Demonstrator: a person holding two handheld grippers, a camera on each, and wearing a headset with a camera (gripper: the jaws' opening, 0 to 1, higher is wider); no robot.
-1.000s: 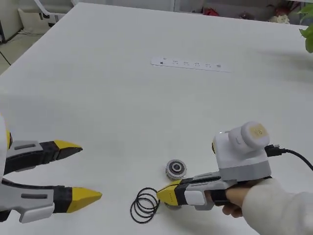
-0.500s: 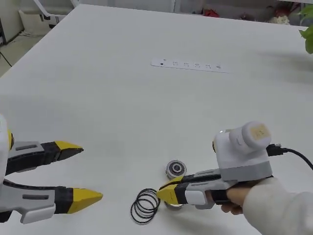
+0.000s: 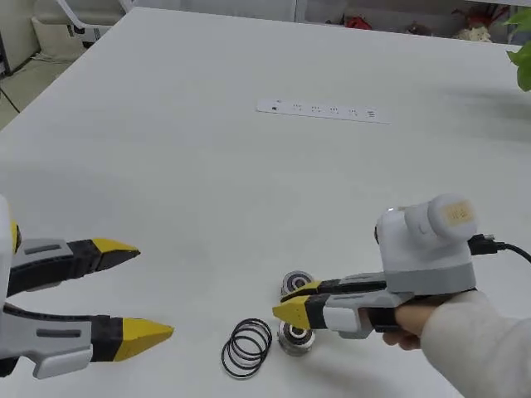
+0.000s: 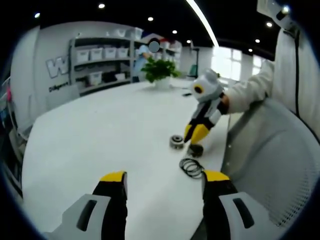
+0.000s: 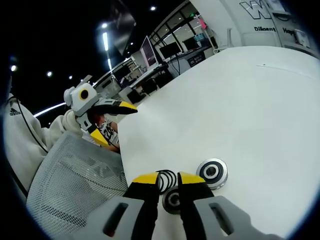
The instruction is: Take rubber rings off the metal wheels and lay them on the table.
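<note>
Writing: a big "W" point(image 4: 55, 67) stood on the far wall in the left gripper view. "adidas" point(image 5: 14, 113) was printed on a white sleeve in the right gripper view. Smaller wall lettering was too small to read.

Surface and room: the table point(image 3: 191, 149) was white and matt. One white power strip point(image 3: 323, 109) lay well away from the work. A plant point(image 3: 523, 50) showed at the far edge. Shelves point(image 4: 100, 65) of white bins lined the wall, under ceiling spotlights. Monitors point(image 5: 170, 50) stood beyond the table. A grey mesh chair point(image 5: 75, 170) sat at the near edge.

Count: two metal wheels lay near the front edge. The far wheel point(image 3: 296, 282) was partly behind the right gripper point(image 3: 286, 303). The near wheel point(image 3: 294, 338) lay just below its tips. One loose pile of black rings point(image 3: 246, 348) lay flat on the table just beside the near wheel. The loops overlapped, so their number was unsure.

Tongs: there were two, both yellow-tipped. The right pair was held narrow, with a slim gap and nothing caught between the tips. The left gripper point(image 3: 153, 290) was spread wide and held nothing, well apart from the rings.
</note>
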